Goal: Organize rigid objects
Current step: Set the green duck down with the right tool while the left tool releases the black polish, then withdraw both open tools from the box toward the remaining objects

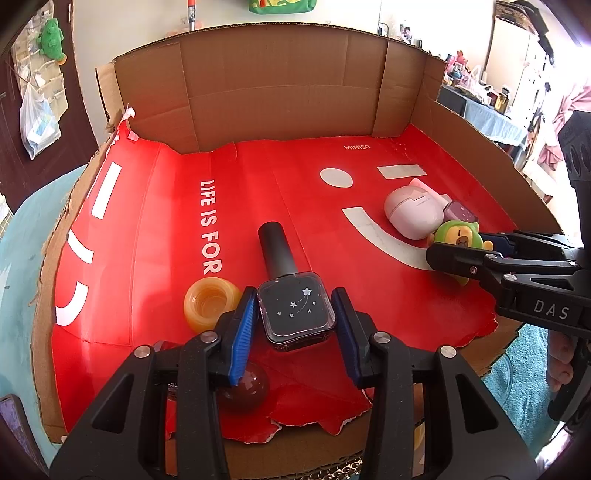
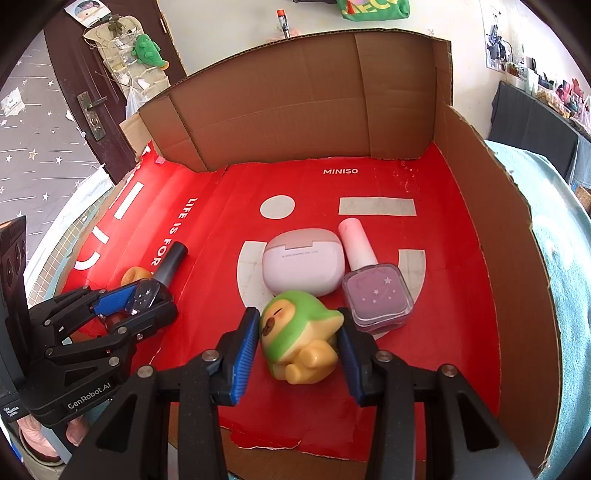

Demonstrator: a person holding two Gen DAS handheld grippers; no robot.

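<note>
The big cardboard box has a red floor that reads "MINISO" and "LIFE IS FOR".

On the right, the right hand-held gripper squeezes the green toy. It looks light and smooth, so hold its fat middle.

On the left, the left hand-held gripper pinches the dark bottle. It looks hard, slippery and breakable.

Pale wall, dark door, bright daylight.
</note>
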